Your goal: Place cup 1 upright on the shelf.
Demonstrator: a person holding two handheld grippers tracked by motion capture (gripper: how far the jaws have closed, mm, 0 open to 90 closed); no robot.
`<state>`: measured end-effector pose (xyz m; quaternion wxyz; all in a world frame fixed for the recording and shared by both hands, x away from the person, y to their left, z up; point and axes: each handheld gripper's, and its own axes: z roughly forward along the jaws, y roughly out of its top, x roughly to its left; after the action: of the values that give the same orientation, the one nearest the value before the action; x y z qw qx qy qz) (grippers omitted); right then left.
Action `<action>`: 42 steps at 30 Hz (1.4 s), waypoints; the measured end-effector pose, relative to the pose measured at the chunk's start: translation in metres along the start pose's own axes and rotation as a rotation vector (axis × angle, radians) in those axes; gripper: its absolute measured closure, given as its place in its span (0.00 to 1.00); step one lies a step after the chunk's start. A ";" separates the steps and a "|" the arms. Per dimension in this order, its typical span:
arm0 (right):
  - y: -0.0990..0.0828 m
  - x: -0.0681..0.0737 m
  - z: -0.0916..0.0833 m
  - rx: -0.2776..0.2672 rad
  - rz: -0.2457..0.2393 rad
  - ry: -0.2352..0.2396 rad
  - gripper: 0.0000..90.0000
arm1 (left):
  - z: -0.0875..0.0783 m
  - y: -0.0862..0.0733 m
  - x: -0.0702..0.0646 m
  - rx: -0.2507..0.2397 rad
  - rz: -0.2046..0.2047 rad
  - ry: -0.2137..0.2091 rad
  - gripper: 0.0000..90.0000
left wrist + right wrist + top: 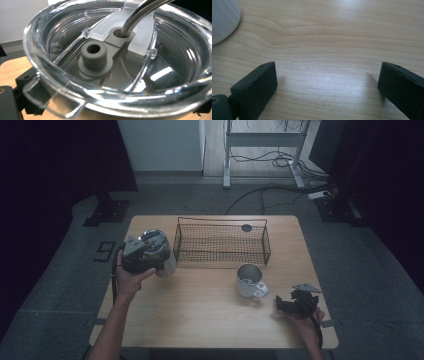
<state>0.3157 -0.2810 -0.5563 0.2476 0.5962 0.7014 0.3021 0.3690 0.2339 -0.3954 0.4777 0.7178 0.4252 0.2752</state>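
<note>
While the left claw (145,254) is held above the left part of the pale wooden counter (200,315), it grips a shiny steel tumbler with a clear plastic lid (161,251), which sits right at the claw's far end, tilted, just beside the left end of the black wire basket (221,241). In the left gripper view the clear lid (75,82) lies close against the camera, its rim crossing the bottom of the picture where the black jaws stand at either lower corner. On the lid a grey rubber stopper (96,57) stands up, and a curved metal straw (138,15) passes through the hole next to it.

The right claw (292,303) rests low near the counter's right front corner, its jaws spread wide with nothing but bare wood between them, as the right gripper view shows. A silver metal mug with a handle (250,281) stands upright on the counter, near that claw on its left and apart from it, in front of the basket's right half. Inside the basket, toward its far right corner, lies a small dark round disc (246,227).
</note>
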 end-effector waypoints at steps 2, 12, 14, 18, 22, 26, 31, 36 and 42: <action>0.000 0.000 0.000 0.000 0.000 0.000 0.03 | -0.001 0.002 0.000 -0.005 0.001 -0.001 0.05; 0.000 0.000 0.000 -0.002 0.004 -0.003 0.03 | -0.004 0.017 -0.004 -0.025 0.001 -0.010 0.05; 0.000 0.000 0.000 -0.002 0.004 -0.003 0.03 | -0.004 0.020 -0.005 -0.026 0.000 -0.014 0.05; 0.000 0.000 0.000 -0.003 0.003 -0.003 0.03 | -0.002 0.024 -0.007 -0.026 0.004 -0.016 0.05; 0.000 0.000 0.000 -0.003 0.001 -0.003 0.03 | 0.000 0.027 -0.009 -0.025 0.007 -0.019 0.05; 0.000 0.000 0.000 -0.004 0.001 -0.003 0.03 | 0.003 0.029 -0.010 -0.023 0.006 -0.023 0.05; 0.000 0.000 0.000 -0.004 0.002 -0.003 0.03 | 0.006 0.030 -0.011 -0.019 0.003 -0.022 0.05; 0.000 0.000 0.000 -0.001 0.003 -0.004 0.03 | 0.008 0.034 -0.011 -0.019 0.003 -0.019 0.05; 0.000 0.000 0.000 -0.003 0.003 -0.002 0.03 | 0.011 0.039 -0.010 -0.022 -0.004 -0.020 0.05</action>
<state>0.3156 -0.2813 -0.5565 0.2489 0.5972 0.6998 0.3030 0.3869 0.2130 -0.3633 0.4903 0.7145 0.4187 0.2718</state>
